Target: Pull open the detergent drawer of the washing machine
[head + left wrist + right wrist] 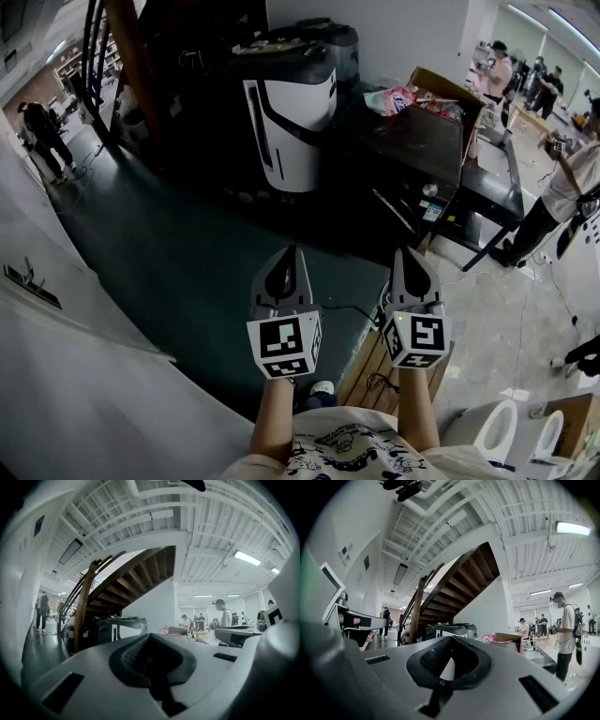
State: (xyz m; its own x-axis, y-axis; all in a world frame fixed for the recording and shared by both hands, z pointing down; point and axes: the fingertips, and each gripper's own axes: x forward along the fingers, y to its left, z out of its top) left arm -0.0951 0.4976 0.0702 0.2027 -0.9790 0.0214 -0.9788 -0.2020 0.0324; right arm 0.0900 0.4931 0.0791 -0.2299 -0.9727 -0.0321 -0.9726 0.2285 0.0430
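Two forearms (pixel 272 412) are reaching out from the bottom edge of the head view, each holding tongs level and pointing forward over the dark floor (pixel 187 253). The left tongs (pixel 290 253) are sitting fully closed, the tips meeting, with nothing between them. The right tongs (pixel 406 255), just beside them, are likewise pressing tip to tip and gripping nothing. Each is carrying a marker cube (pixel 284 345) at its rear, close to the hand. Both tongs are hanging in open air, touching nothing. Well ahead of them and a little to the right, the washer (pixel 412 155) is standing on the floor as a dark box with a round knob (pixel 429 189) high on its front. Its drawer is lying somewhere on that shadowed front, too dark to pick out, and neither pair of tongs is near it. A box (pixel 442 92) with a bright packet inside is resting on the washer's top at the far side. A white machine (pixel 291 122) with a black stripe is standing to the washer's left. Wooden stairs (pixel 126 578) are rising behind both machines, and several people (pixel 497 70) are standing far off to the right.
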